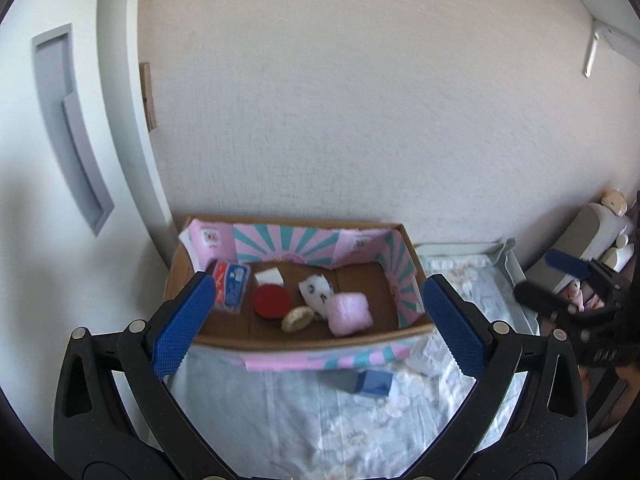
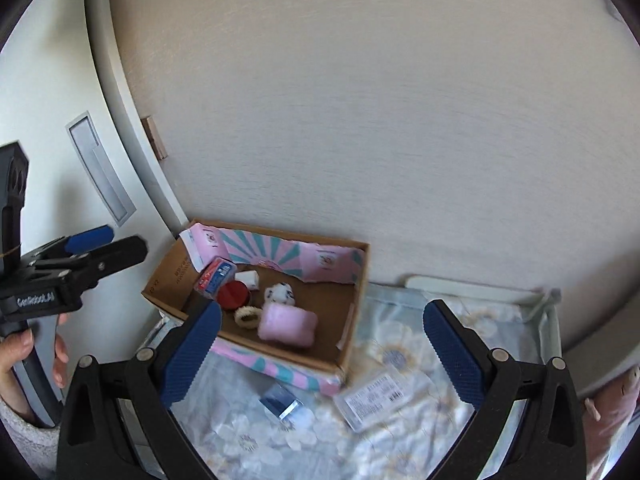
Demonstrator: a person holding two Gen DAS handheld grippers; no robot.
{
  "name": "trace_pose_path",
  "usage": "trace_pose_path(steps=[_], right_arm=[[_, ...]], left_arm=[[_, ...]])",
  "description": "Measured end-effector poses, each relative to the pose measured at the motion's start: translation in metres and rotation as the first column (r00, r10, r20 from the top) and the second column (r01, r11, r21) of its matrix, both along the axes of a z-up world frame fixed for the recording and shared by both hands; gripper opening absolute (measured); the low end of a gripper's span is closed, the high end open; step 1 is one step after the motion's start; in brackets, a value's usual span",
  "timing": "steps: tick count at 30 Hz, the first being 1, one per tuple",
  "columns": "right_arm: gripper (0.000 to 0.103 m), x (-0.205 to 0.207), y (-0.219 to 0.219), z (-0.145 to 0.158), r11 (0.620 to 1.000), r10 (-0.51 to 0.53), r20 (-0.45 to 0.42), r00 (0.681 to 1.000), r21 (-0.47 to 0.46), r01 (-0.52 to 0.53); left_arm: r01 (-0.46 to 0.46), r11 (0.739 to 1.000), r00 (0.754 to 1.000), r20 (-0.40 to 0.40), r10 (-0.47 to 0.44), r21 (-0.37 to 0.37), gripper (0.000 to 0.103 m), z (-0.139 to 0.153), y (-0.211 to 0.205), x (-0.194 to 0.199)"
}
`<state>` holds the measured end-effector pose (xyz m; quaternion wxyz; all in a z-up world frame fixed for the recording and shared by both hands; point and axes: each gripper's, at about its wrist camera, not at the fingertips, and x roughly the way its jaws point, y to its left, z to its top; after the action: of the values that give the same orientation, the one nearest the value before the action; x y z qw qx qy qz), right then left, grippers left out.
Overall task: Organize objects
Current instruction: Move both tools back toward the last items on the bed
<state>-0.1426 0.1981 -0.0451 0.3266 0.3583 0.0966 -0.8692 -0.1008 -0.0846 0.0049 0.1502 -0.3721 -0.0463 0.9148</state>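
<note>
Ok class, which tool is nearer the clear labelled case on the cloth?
Right. The right tool hangs close over the case; the left tool sits beyond the box's opposite, left end.

- You see a plain wall [image 1: 360,100] behind the floral cloth [image 1: 300,420].
- Left of the wall, a white door [image 2: 52,92] with a recessed handle [image 2: 100,172].

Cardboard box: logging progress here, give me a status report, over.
Left gripper open, empty. Right gripper open, empty. Cardboard box holds several items; blue box and clear packet lie outside on the cloth. Nothing in the way.
</note>
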Motion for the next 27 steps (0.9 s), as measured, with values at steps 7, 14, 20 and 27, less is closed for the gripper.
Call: trace_pose_path(steps=[7, 14, 20, 27], right_arm=[[0.101, 0.02, 0.037, 0.006, 0.998, -0.053, -0.109, 0.993, 0.024, 0.056], [0.101, 0.034, 0.068, 0.0, 0.997, -0.079, -0.099, 0.992, 0.017, 0.082], [0.101, 0.039, 0.085, -0.01, 0.998, -0.066, -0.069, 0.995, 0.008, 0.067], [0.101, 0.034, 0.102, -0.029, 0.997, -0.075, -0.044, 0.996, 0.032, 0.076]], left_arm=[[0.009, 1.0, 1.0, 0.021, -0.009, 0.007, 0.103, -0.011, 0.011, 0.04], [0.023, 1.0, 0.999, 0.026, -0.023, 0.013, 0.103, -0.017, 0.025, 0.069], [0.05, 0.999, 0.998, 0.03, -0.051, 0.019, 0.103, -0.023, 0.036, 0.084], [0.078, 0.997, 0.994, 0.081, -0.08, 0.028, 0.103, -0.054, 0.047, 0.091]])
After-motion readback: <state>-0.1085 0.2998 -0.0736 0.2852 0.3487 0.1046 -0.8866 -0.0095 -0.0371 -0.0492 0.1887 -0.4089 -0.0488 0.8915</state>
